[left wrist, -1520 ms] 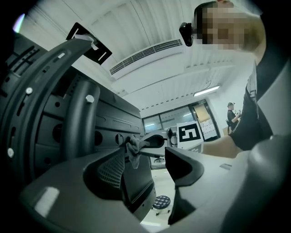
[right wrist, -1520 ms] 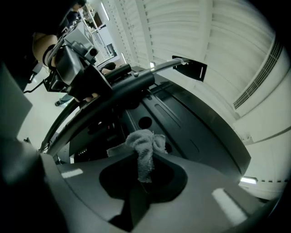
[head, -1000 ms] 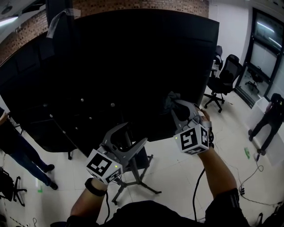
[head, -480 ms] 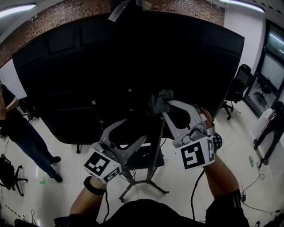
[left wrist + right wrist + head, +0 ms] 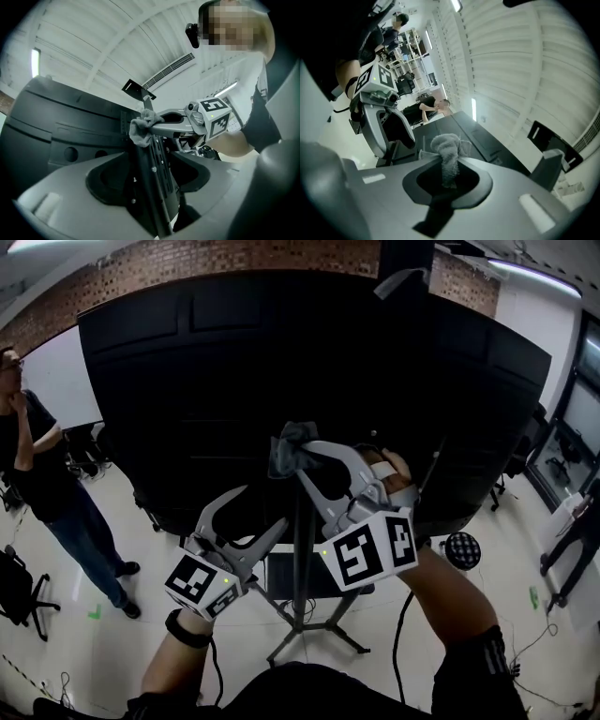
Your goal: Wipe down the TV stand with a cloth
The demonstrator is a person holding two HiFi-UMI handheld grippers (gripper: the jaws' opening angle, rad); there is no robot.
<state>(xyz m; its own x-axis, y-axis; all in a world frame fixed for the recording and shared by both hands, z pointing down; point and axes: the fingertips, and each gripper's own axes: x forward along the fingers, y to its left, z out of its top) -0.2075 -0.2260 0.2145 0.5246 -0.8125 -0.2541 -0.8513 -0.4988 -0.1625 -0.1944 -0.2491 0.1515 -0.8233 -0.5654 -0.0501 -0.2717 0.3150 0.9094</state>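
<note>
the right gripper [image 5: 300, 461] has its jaws shut tight on a grey cloth [image 5: 287, 441], bunched up in the middle of the frame. the cloth touches the tv stand [image 5: 300, 554] high up on its black post. the post stands straight up and down, with its feet on the white floor [image 5: 84, 662]. the left gripper [image 5: 255, 514], lower left of the cloth, has its jaws wide apart with the post between them.

Your right gripper [image 5: 446, 161] has its jaws clamped on the grey cloth [image 5: 447, 143], and the bunched end sticks up past the tips. Black TV back [image 5: 487, 136] is right behind it. Left gripper [image 5: 393, 138] sits upper left, jaws apart.
</note>
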